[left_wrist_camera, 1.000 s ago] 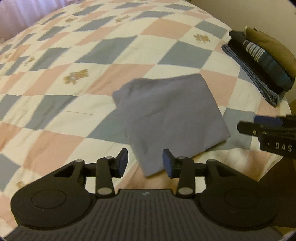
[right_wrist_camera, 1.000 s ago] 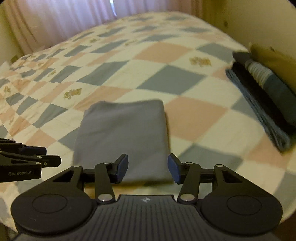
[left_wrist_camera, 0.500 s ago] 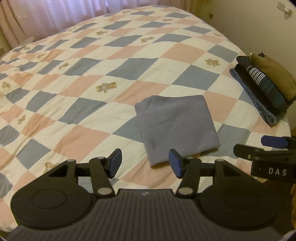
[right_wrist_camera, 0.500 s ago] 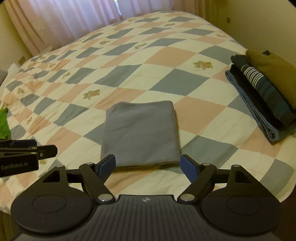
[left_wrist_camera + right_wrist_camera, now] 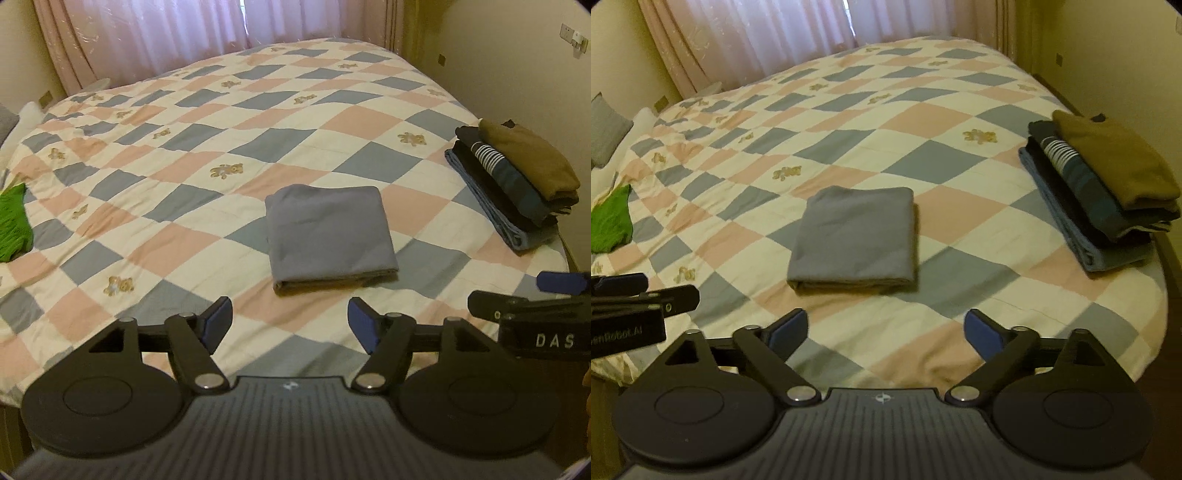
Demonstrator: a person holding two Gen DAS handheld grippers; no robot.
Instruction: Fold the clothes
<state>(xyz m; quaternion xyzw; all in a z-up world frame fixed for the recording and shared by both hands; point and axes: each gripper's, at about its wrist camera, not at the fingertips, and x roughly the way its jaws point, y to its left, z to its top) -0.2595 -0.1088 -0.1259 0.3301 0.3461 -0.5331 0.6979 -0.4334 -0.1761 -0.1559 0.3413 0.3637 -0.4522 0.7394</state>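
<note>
The grey-blue garment [image 5: 328,236] is seen folded into a neat rectangle, lying alone on the checked quilt of the bed [image 5: 192,155], between a green garment [image 5: 13,225] at the left edge and a stack of folded clothes [image 5: 513,181] at the right edge. The folding of this piece is judged finished. The left hand-held gripper [image 5: 290,325] is held above the near bed edge with its jaws opening and nothing between them; the right hand-held gripper [image 5: 886,330] is likewise opening and empty. Next, the folded piece is probably to be carried to the stack, which calls for a grasp under both near corners so the folds are kept.
</note>
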